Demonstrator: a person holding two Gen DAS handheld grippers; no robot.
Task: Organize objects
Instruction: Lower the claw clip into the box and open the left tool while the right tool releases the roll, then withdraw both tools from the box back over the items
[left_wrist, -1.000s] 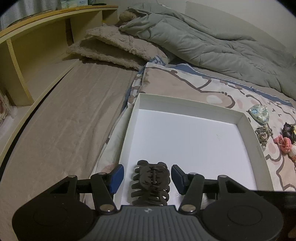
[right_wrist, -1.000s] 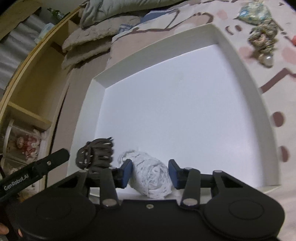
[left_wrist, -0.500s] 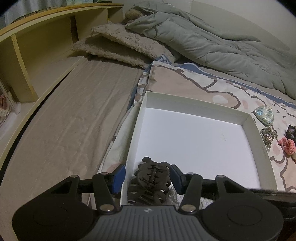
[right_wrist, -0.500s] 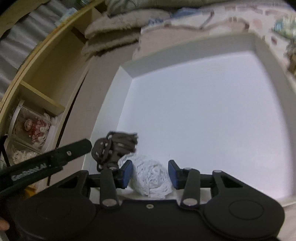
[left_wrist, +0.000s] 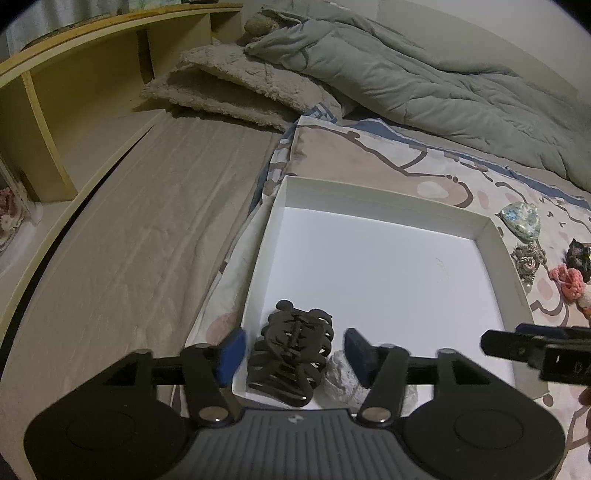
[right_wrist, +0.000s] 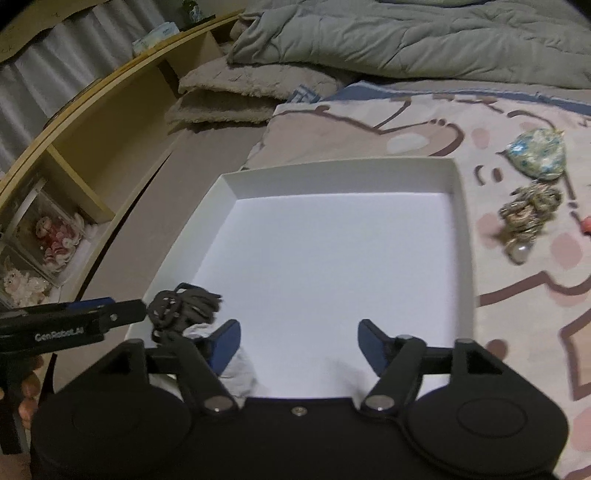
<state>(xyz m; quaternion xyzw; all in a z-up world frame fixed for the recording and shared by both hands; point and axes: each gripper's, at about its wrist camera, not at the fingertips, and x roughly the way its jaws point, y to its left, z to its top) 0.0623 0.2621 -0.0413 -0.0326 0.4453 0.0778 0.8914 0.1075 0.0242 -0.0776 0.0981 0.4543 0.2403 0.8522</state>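
Note:
A white shallow box (left_wrist: 491, 225) (right_wrist: 463, 206) lies on the patterned blanket. A dark brown hair claw clip (left_wrist: 291, 354) (right_wrist: 184, 306) lies in its near left corner, with a white scrunchie (left_wrist: 341, 378) (right_wrist: 240, 369) beside it. My left gripper (left_wrist: 293, 350) is open, its jaws standing apart on either side of the claw clip without touching it. My right gripper (right_wrist: 299, 341) is open and empty over the near part of the box; the scrunchie lies under its left finger.
Right of the box lie a blue-green pouch (left_wrist: 521, 221) (right_wrist: 539, 157), a gold ornament (left_wrist: 528, 258) (right_wrist: 528, 212), a dark scrunchie (left_wrist: 580, 254) and a pink item (left_wrist: 570, 282). A grey duvet (left_wrist: 424, 74) and pillows (left_wrist: 236, 92) lie behind. A wooden shelf (left_wrist: 74, 96) runs along the left.
Both grippers have opened wider and pulled back. The claw clip and the white scrunchie, earlier between the jaws, now lie free in the box's near left corner.

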